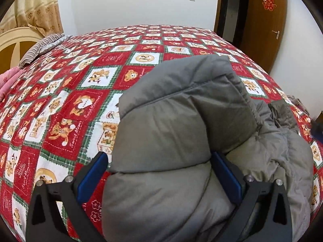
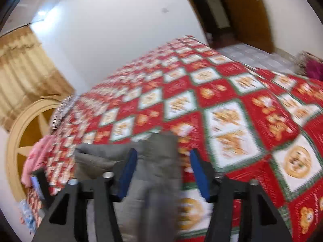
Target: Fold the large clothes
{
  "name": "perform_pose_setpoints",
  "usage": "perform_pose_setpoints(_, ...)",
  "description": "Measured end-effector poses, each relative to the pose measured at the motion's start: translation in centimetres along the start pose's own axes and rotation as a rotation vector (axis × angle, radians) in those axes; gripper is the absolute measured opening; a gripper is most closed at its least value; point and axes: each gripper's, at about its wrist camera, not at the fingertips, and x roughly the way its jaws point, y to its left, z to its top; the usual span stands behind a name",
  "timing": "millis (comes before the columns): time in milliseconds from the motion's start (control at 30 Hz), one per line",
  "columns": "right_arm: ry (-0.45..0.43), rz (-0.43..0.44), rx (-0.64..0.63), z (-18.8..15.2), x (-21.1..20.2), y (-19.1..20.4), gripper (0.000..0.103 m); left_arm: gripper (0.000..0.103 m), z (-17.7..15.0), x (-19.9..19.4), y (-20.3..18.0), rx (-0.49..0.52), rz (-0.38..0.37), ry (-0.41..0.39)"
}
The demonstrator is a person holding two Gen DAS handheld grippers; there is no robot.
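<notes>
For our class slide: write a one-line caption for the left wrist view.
Left gripper straddling a puffy grey jacket on a red teddy-bear bedspread.

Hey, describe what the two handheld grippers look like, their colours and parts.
Both look alike. The left gripper has two black angular finger arms with triangular cut-outs, silver round bolt heads at the joints, and flat blue pads on the inner faces. The right gripper shows the same black arms, silver bolts and blue pads, blurred. No cables, markings or sleeves show.

A home bedroom is shown: a bed (image 1: 80, 84) spread with a teddy-bear quilt, a rounded headboard (image 1: 12, 46), curtains (image 1: 36, 6), and a wooden door (image 1: 264, 24).
</notes>
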Motion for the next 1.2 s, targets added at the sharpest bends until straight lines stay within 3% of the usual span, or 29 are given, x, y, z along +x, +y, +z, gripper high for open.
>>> perform_pose_setpoints(33, 0.033, 0.015, 0.014, -0.3, 1.0, -0.2, 0.025, 0.103, 0.0, -0.1, -0.1, 0.003, 0.005, -0.005)
perform_pose_setpoints(133, 0.107, 0.091, 0.008, -1.8, 4.2, 1.4, 0.017, 0.103, -0.1, -0.2, -0.3, 0.012, 0.022, -0.013)
perform_pose_setpoints(267, 0.142, 0.049, -0.143, -3.9, 6.9, 5.1, 0.015, 0.103, 0.0, 0.0, -0.5, 0.024, 0.046, -0.008)
perform_pose_setpoints(467, 0.113, 0.101, -0.1, -4.5, 7.5, 4.0, 0.012, 0.103, 0.0, 0.0, -0.7, 0.039, 0.067, -0.009)
perform_pose_setpoints(633, 0.155, 0.085, -0.131, -2.7, 5.4, 4.1, 0.012, 0.103, 1.4, -1.4, 0.4, 0.063, -0.012, 0.058)
perform_pose_setpoints(833, 0.039, 0.057, -0.17, 0.9, -1.3, 6.0, 0.012, 0.103, 5.9, -3.8, 0.6, 0.141, 0.019, -0.022)
perform_pose_setpoints(933, 0.097, 0.076, -0.166, 1.1, 0.0, 7.8, 0.013, 0.103, 8.0, -2.2, -0.5, 0.153, 0.044, -0.025)
perform_pose_setpoints(1067, 0.181, -0.001, -0.136, -0.9, 4.7, 8.0, 0.013, 0.103, 9.3, 1.1, -2.6, 0.198, 0.09, 0.0)
perform_pose_setpoints(1200, 0.177, 0.015, -0.12, -2.8, 6.6, 7.2, 0.013, 0.103, 9.0, 3.4, -4.1, 0.236, 0.105, 0.032)
